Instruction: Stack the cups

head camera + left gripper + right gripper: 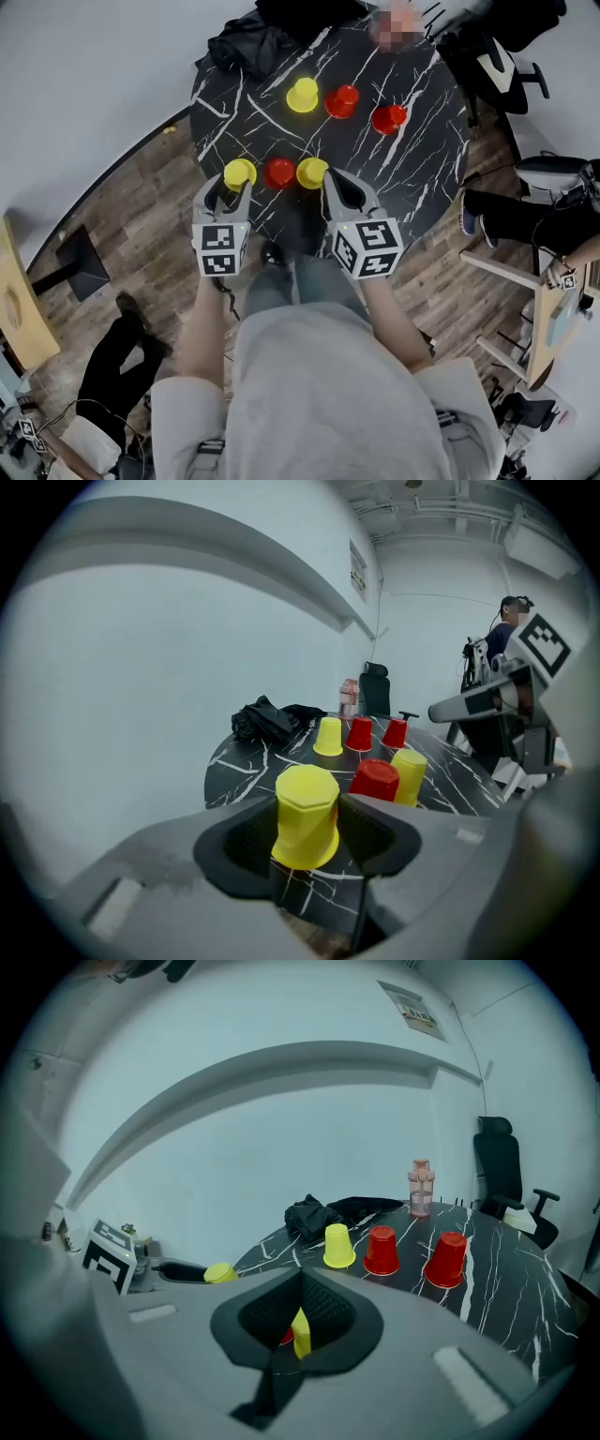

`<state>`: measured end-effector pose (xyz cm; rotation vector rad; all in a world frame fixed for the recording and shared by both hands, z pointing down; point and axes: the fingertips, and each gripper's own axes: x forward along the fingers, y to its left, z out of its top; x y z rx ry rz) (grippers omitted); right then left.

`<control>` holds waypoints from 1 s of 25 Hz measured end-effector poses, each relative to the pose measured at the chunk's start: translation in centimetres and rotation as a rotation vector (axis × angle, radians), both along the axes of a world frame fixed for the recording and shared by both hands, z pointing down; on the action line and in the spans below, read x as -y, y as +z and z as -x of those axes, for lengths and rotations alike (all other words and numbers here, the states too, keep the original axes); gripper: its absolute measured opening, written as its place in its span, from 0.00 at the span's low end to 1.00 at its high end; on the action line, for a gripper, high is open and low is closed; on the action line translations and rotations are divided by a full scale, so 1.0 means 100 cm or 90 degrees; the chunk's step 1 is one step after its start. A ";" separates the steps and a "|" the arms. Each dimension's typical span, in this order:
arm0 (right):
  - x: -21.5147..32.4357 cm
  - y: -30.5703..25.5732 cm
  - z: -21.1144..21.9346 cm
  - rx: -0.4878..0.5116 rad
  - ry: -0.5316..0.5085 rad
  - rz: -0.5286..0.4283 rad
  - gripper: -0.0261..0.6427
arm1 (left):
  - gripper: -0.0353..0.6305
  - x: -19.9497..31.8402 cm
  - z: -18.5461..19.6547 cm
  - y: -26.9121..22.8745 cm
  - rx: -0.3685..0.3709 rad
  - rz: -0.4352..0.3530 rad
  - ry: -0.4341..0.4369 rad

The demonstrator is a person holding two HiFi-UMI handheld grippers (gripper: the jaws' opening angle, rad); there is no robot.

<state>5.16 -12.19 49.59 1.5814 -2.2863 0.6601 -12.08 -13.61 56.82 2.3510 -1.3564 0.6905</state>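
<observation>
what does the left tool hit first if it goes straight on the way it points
The yellow cup standing between the left tool's open jaws; a red cup looks next behind, though depth is unclear.

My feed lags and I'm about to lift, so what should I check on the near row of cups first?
1. Near-left yellow plastic cup between the jaws of the left gripper: ok, upside down on the black marble-pattern table.
2. Left jaws closed on it: not ok, they stand apart.
3. Jaws of the right gripper shut: ok.
4. Right grip on the near-right yellow plastic cup: cannot tell, only a yellow sliver shows behind the jaws.
5. Middle red plastic cup standing between them: ok.
6. Far yellow plastic cup and two far red plastic cups clear of both grippers: ok.
</observation>
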 end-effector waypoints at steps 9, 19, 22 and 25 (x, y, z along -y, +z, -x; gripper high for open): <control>-0.008 -0.006 -0.004 0.002 0.006 -0.005 0.04 | 0.38 -0.004 -0.015 0.016 0.017 0.008 0.029; 0.003 -0.016 -0.019 0.011 0.029 -0.012 0.04 | 0.45 -0.004 -0.016 0.004 -0.027 0.007 0.032; 0.019 -0.022 -0.028 0.007 0.032 -0.016 0.04 | 0.45 -0.004 -0.004 -0.015 -0.057 -0.015 0.003; 0.042 -0.026 -0.037 -0.010 0.028 -0.010 0.04 | 0.30 -0.003 0.016 -0.039 -0.071 -0.050 -0.051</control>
